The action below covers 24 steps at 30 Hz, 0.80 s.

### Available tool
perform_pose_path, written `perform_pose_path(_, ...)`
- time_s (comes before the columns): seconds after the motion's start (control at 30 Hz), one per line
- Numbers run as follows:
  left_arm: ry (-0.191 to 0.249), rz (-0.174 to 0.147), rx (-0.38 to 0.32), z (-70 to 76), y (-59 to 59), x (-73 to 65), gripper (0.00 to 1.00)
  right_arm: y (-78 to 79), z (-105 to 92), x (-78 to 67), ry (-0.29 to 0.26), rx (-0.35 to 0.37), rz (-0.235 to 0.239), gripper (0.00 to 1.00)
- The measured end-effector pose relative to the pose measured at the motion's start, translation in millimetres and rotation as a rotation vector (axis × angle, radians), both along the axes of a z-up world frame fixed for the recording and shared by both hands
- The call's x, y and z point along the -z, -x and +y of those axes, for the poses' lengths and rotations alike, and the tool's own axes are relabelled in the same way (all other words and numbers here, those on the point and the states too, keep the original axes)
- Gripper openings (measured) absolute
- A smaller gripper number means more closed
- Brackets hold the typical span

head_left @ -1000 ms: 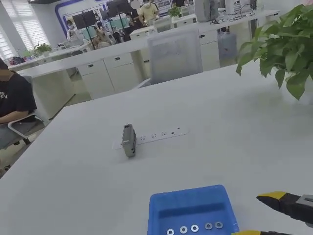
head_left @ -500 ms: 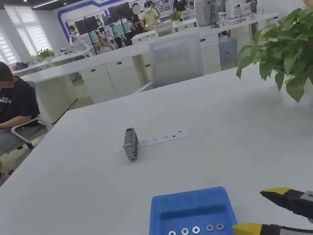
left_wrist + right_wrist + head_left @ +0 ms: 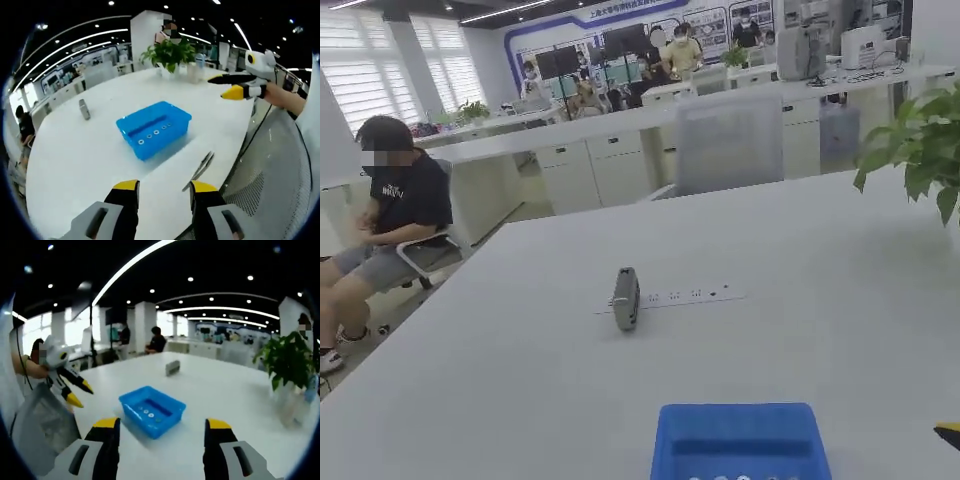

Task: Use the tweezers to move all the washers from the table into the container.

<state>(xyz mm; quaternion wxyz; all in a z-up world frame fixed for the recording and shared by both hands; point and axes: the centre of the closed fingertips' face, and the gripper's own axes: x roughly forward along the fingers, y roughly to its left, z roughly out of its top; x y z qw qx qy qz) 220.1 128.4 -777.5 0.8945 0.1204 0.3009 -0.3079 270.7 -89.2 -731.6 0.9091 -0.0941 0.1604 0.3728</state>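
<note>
The blue container [image 3: 155, 127] sits on the white table with several washers [image 3: 155, 133] in a row inside it. It also appears in the right gripper view [image 3: 152, 410] and at the bottom of the head view [image 3: 740, 440]. The tweezers [image 3: 201, 167] lie on the table near its edge, beside the container, untouched. My left gripper [image 3: 164, 189] is open and empty, held back from the table. My right gripper [image 3: 162, 425] is open too, with nothing between its jaws. Each gripper appears in the other's view, the right gripper [image 3: 235, 85] and the left gripper [image 3: 70, 385], both open.
A white power strip [image 3: 670, 297] with a grey adapter [image 3: 626, 297] lies beyond the container. A potted plant [image 3: 920, 150] stands at the right. A person [image 3: 400, 220] sits at the far left, off the table. A gripper's yellow tip [image 3: 950, 432] pokes in at the right edge.
The head camera has tilted up and swung left, so the container sits lower in the picture and the gripper at the lower right has almost left it. Nothing on the table moved.
</note>
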Motion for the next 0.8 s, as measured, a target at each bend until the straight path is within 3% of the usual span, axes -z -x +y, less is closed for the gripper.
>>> perform_pose_path(0.03, 0.015, -0.032, -0.023, 2.0, -1.1, -4.2, 0.46, 6.8, -3.4, -1.5, 0.041, -0.023, -0.024, 0.7)
perform_pose_path(0.1, 0.066, -0.096, -0.088, 5.1, -3.7, -13.5, 0.58, 15.4, -4.7, -5.0, 0.042, -0.051, -0.05, 0.79)
perform_pose_path(0.13, 0.102, -0.135, -0.117, 5.1, -6.2, -19.2, 0.66, 17.8, -4.8, -6.0, 0.029, -0.057, -0.051, 0.84)
perform_pose_path(0.2, 0.139, -0.18, -0.161, 7.4, -9.8, -26.4, 0.75, 21.2, -2.9, -9.9, -0.035, -0.053, -0.05, 0.93)
perform_pose_path(0.23, 0.183, -0.211, -0.192, 7.8, -12.5, -33.4, 0.78, 22.9, -3.0, -10.0, -0.06, -0.045, -0.035, 0.95)
perform_pose_path(0.27, 0.201, -0.223, -0.198, 7.1, -13.4, -36.3, 0.8, 23.5, -3.3, -10.7, -0.067, -0.038, -0.033, 0.97)
perform_pose_path(0.3, 0.247, -0.267, -0.216, 6.4, -16.4, -45.8, 0.84, 23.3, -3.8, -11.9, -0.069, -0.029, -0.039, 0.98)
perform_pose_path(0.37, 0.27, -0.338, -0.238, 10.3, -19.9, -58.4, 0.9, 22.7, -5.6, -16.2, -0.08, 0.001, -0.054, 0.99)
perform_pose_path(0.4, 0.275, -0.389, -0.255, 13.9, -22.0, -66.5, 0.94, 21.2, -7.4, -20.5, -0.101, 0.029, -0.067, 0.99)
perform_pose_path(0.47, 0.321, -0.438, -0.273, 16.0, -22.7, -76.2, 0.98, 20.8, -7.2, -28.1, -0.162, 0.054, -0.078, 0.99)
perform_pose_path(0.53, 0.395, -0.463, -0.291, 17.2, -21.9, -84.3, 0.99, 19.4, -10.4, -36.9, -0.243, 0.085, -0.097, 0.99)
perform_pose_path(0.6, 0.441, -0.494, -0.296, 18.0, -21.9, -91.5, 0.99, 18.7, -14.9, -37.4, -0.217, 0.091, -0.137, 0.99)
perform_pose_path(0.67, 0.453, -0.503, -0.303, 19.6, -22.2, -92.5, 0.99, 14.9, -24.0, -33.1, -0.177, 0.109, -0.173, 0.99)
perform_pose_path(0.8, 0.448, -0.479, -0.311, 13.5, -23.5, -89.2, 0.99, 10.7, -36.2, -40.2, -0.261, 0.161, -0.163, 0.97)
